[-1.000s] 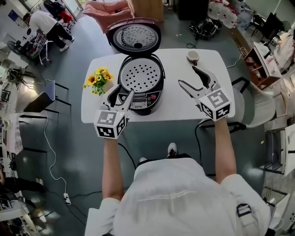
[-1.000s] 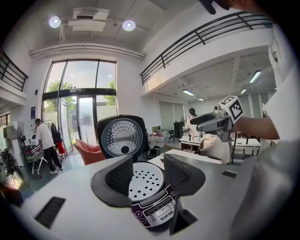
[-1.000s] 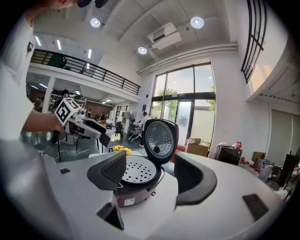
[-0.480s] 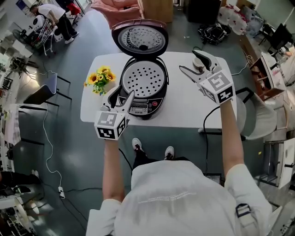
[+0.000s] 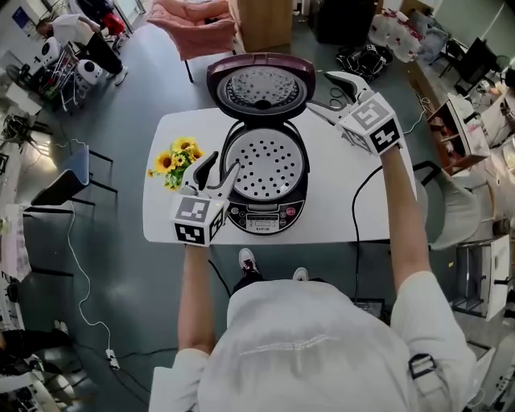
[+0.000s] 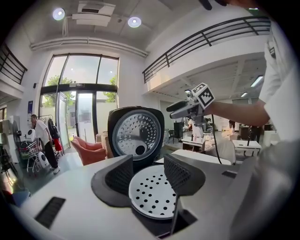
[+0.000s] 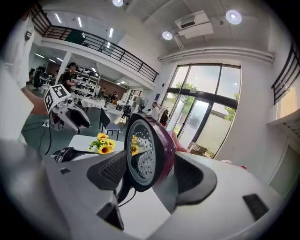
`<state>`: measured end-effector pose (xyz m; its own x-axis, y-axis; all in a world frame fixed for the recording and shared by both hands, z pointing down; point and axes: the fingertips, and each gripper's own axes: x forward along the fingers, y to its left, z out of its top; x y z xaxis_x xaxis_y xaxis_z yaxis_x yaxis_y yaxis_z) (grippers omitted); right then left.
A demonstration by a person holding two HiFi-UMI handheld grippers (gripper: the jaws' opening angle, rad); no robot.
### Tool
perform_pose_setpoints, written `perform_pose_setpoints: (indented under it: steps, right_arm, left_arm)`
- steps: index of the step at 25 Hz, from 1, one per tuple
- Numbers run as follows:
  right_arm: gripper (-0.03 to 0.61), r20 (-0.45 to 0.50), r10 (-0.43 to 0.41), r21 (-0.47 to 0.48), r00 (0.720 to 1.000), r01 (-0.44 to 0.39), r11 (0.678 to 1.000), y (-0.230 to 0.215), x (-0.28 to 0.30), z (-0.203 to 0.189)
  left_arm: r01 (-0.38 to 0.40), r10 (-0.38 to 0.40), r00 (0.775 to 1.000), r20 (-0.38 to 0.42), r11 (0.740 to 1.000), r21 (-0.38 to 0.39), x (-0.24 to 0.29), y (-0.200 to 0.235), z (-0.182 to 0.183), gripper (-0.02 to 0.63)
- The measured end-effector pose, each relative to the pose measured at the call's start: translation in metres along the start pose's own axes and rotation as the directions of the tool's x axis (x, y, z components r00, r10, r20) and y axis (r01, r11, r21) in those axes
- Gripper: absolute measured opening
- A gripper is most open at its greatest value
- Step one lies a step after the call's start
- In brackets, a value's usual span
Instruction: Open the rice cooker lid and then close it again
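Observation:
The dark rice cooker (image 5: 265, 216) stands on the white table (image 5: 338, 205) with its maroon lid (image 5: 260, 87) swung up and back. A perforated metal tray (image 5: 269, 165) covers the pot. My right gripper (image 5: 319, 92) is open at the lid's right edge; in the right gripper view the lid (image 7: 147, 150) shows edge-on in the gap between the jaws, which do not press it. My left gripper (image 5: 223, 161) is open at the cooker's front left. In the left gripper view the tray (image 6: 152, 197) lies past its jaws and the lid (image 6: 136, 136) stands behind.
A small pot of sunflowers (image 5: 179, 157) stands on the table left of the cooker. A pink armchair (image 5: 201, 20) and a wooden box (image 5: 261, 20) are behind the table, and a chair (image 5: 451, 209) is to its right. A person (image 5: 72, 32) stands far left.
My right gripper has moved away from me and leftward, from the table's right side up to the lid's right edge. My left gripper has moved forward along the cooker's left front.

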<state>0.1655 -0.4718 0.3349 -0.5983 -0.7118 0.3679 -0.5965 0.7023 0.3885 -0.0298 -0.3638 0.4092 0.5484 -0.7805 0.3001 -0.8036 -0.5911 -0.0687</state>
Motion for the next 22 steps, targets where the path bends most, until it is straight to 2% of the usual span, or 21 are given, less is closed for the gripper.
perform_pose_setpoints:
  steps: [6,13,15,18,22]
  right_arm:
    - [0.334,-0.067,0.014,-0.058,0.998,-0.018,0.998,-0.021,0.036,0.014]
    - [0.322,-0.117,0.068,-0.097,0.991,-0.08,0.992,-0.021,0.06,0.013]
    - [0.304,-0.121,0.065,-0.105,0.991,-0.078,0.991,-0.022,0.062,0.014]
    - [0.228,-0.124,0.053,-0.112,0.991,-0.067,0.991,-0.029,0.062,0.015]
    - [0.225,-0.139,0.07,-0.119,0.988,-0.087,0.989,-0.027,0.06,0.015]
  left_arm:
    - [0.049,-0.049,0.999,0.018,0.998,-0.031,0.022,0.031,0.002,0.222]
    - [0.083,-0.083,0.997,-0.003,0.995,-0.055,0.031,0.049,-0.011,0.218]
    - [0.086,-0.087,0.996,-0.01,0.994,-0.06,0.031,0.052,-0.013,0.219]
    - [0.083,-0.084,0.996,-0.016,0.994,-0.067,0.031,0.055,-0.016,0.219]
    - [0.081,-0.082,0.996,-0.017,0.994,-0.067,0.026,0.052,-0.017,0.218]
